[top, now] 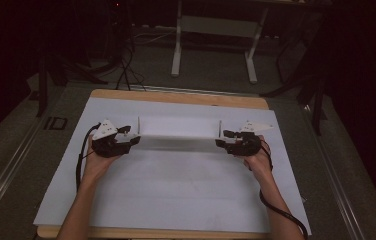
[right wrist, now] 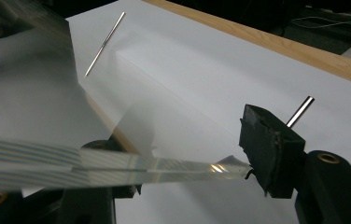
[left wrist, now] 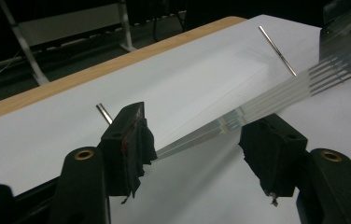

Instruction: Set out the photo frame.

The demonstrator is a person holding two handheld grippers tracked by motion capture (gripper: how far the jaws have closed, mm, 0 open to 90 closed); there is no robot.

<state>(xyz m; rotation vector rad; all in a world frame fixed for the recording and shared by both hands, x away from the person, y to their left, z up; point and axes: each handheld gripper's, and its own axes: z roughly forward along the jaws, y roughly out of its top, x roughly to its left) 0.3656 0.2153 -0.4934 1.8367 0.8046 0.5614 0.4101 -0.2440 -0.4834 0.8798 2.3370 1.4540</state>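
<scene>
A: Nearest us, the left hand-held gripper [left wrist: 194, 140] stands spread wide, its pads clear of the clear acrylic panel [top: 178, 136] that runs between them.

B: And the right hand-held gripper [right wrist: 187, 154]?

A: The panel's edge meets its right pad; I cannot tell whether it is clamped.

B: Risk?

A: I'd judge the panel could tip or slide on the white surface [top: 176, 200], since one end is free.

B: The high view shows both thin metal pins [top: 138, 125] standing by the panel's ends; each gripper view adds the stacked edge layers.

clear panel [top: 178, 136] on table [top: 176, 97], between tools
</scene>
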